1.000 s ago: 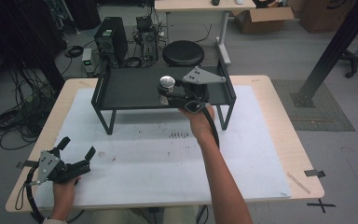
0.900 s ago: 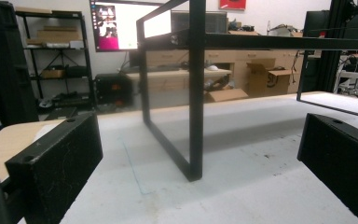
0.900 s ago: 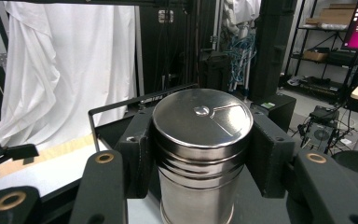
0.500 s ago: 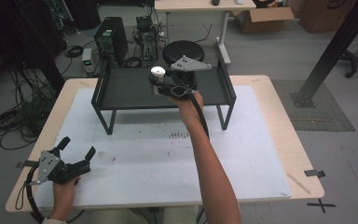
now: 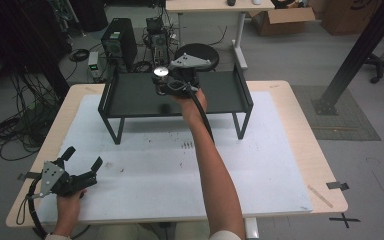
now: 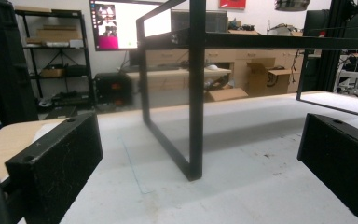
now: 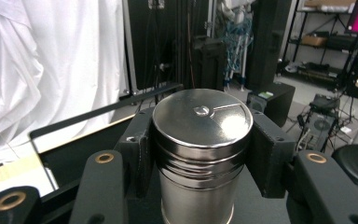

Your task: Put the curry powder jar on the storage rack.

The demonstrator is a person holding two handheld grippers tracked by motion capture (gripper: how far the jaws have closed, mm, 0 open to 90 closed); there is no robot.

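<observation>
1. Above the black metal shelf (image 5: 130,95), in the high view, the right gripper (image 5: 166,85) clamps a shiny steel canister (image 5: 160,73) over the shelf's rear middle, near its back rail. A likely slip: the tin is smooth and round, so a light squeeze could let it twist or slide down between the jaws. Lowered crooked, it could catch the shelf's raised rim and tip. The outstretched forearm also crosses the shelf's front edge, which it could knock.

2. Well in front of the shelf and off its left leg, still in the high view, the left gripper (image 5: 82,164) rests low on the white mat (image 5: 260,170), jaws spread wide and nothing between them. It seems idle; the risk there is small, though its cable loops off the table edge and could snag.

3. Close before the shelf's black leg (image 6: 196,93), in the left gripper view, the two black jaws stand far apart at either side, touching nothing. The shelf's deck runs overhead, with the canister's base (image 6: 292,4) hanging just above it at the top right.

4. Over the shelf's dark deck, in the right gripper view, the jaws press against both sides of the canister just under its lid (image 7: 202,116). The grip looks centred and the tin upright, but the contact patches are narrow on polished metal, so a sudden swing could loosen it.
</observation>
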